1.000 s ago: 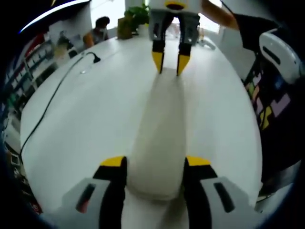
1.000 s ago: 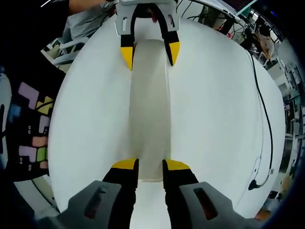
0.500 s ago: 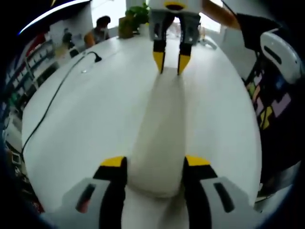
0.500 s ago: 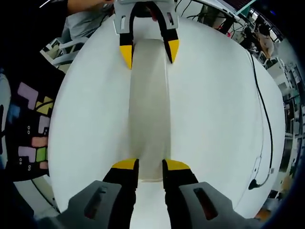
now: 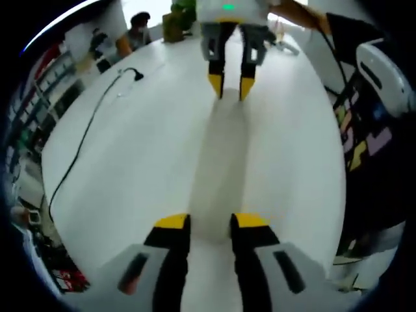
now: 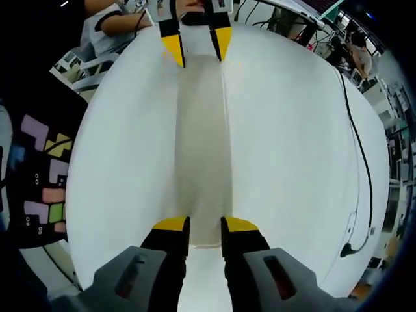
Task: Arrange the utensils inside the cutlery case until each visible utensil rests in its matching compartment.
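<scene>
A long white cutlery case (image 5: 218, 156) lies closed on the white table (image 5: 130, 162), running straight away from me in both views. My left gripper (image 5: 209, 224) has its yellow-tipped jaws pressed on the case's near end. Over the far end stands the right gripper (image 5: 227, 84). In the right gripper view, my right gripper (image 6: 205, 226) is shut on the opposite end of the case (image 6: 201, 130). There the left gripper (image 6: 195, 47) holds the far end. The case's closed top hides any utensils.
A black cable (image 5: 84, 130) runs along one side of the table and also shows as the cable (image 6: 357, 169). A person's dark sleeve with coloured block shapes (image 5: 364, 136) borders the other side. Shelves, a plant (image 5: 179, 13) and seated people lie beyond the table.
My left gripper's jaws have narrowed onto the case end. The two grippers now stand farther apart, and the case between them looks longer. The right gripper's jaws have kept their hold.
</scene>
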`<state>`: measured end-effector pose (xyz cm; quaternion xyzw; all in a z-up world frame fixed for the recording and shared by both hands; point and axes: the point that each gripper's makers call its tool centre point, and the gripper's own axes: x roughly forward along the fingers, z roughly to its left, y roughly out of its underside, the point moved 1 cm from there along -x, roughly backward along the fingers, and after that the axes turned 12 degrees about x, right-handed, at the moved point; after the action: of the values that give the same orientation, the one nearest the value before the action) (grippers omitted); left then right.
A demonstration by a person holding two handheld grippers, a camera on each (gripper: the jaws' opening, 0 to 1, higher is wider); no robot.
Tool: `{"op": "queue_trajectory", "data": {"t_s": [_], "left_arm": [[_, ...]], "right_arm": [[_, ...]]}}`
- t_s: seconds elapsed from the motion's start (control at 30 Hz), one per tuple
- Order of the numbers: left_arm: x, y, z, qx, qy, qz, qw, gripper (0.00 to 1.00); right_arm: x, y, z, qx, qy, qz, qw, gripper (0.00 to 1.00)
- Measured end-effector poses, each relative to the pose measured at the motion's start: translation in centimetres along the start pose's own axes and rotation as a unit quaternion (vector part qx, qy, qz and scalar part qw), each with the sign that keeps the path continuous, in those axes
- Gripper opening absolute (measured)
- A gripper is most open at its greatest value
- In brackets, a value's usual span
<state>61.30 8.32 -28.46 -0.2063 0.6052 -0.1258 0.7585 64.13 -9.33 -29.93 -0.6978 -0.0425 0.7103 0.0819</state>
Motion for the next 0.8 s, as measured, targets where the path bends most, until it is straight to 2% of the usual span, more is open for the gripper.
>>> {"op": "queue_trajectory", "data": {"t_s": [0.2, 0.4, 0.53, 0.67, 0.8], "left_arm": [[-0.12, 0.04, -0.23, 0.003, 0.019, 0.041, 0.9990, 0.20], [0.22, -0.04, -0.77, 0.000, 0.042, 0.071, 0.9966, 0.19], [0.23, 0.28, -0.52, 0.011, 0.034, 0.107, 0.9937, 0.19], [0.40, 0.47, -0.65, 0.013, 0.044, 0.122, 0.9914, 0.19], [0.38, 0.52, -0.48, 0.002, 0.051, 0.122, 0.9912, 0.19]], "right_arm": [[0.02, 0.00, 0.06, 0.004, 0.000, -0.002, 1.0000, 0.18], [0.01, -0.01, 0.02, 0.006, -0.001, -0.005, 1.0000, 0.18], [0.00, -0.03, -0.05, 0.005, 0.000, -0.003, 1.0000, 0.17], [-0.01, -0.05, -0.15, 0.002, -0.001, 0.000, 1.0000, 0.17], [-0.02, -0.07, -0.20, 0.001, -0.002, -0.003, 1.0000, 0.17]]}}
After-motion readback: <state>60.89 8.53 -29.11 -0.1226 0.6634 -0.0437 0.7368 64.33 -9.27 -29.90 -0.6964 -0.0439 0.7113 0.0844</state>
